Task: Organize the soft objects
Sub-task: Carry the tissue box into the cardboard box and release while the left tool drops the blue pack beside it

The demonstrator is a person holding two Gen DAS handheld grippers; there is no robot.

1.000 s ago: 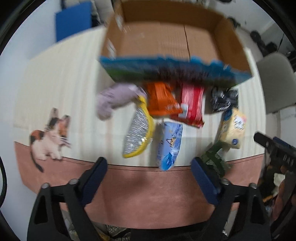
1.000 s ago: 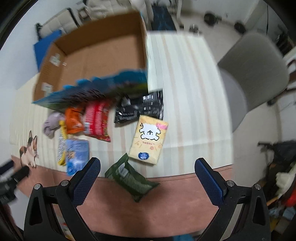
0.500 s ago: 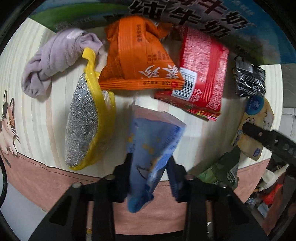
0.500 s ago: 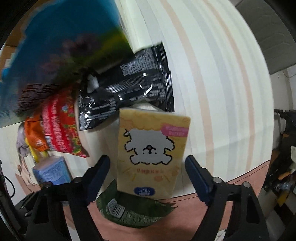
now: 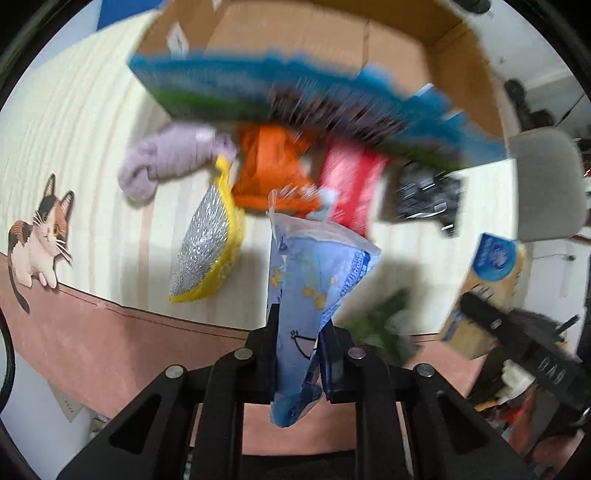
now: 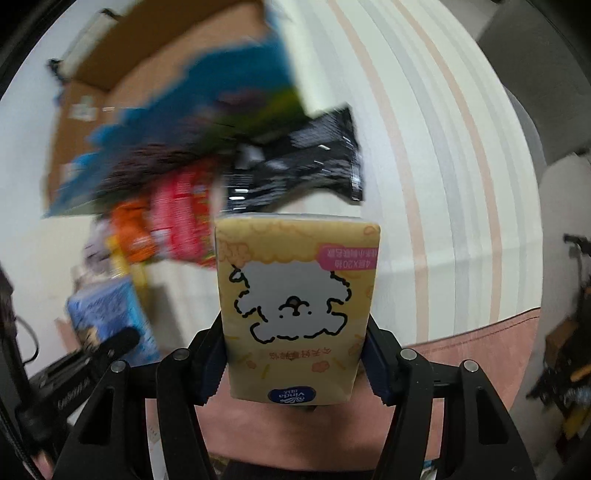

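My left gripper (image 5: 299,325) is shut on a light blue tissue pack (image 5: 314,273), which hangs crumpled between the jaws above the striped table (image 5: 74,147). The jaws of my right gripper (image 6: 295,343) are closing, and their pads press on the two sides of a yellow tissue pack with a white dog drawing (image 6: 295,295). The left wrist view shows that yellow pack (image 5: 484,280) raised at the right. On the table lie a purple sock (image 5: 170,162), a yellow and silver scrubber (image 5: 207,243), an orange packet (image 5: 269,166), a red packet (image 5: 351,181), a black packet (image 5: 424,192) and a green packet (image 5: 380,325).
An open cardboard box (image 5: 332,33) with a blue and green front wall stands at the back of the table, right behind the row of packets. A grey chair (image 5: 546,184) is off the table's right side. A cat picture (image 5: 40,236) marks the cloth's left front.
My left gripper dropped onto the blue pack, shut on it and raised it. My right gripper came down around the yellow pack, narrowed onto its sides and lifted it.
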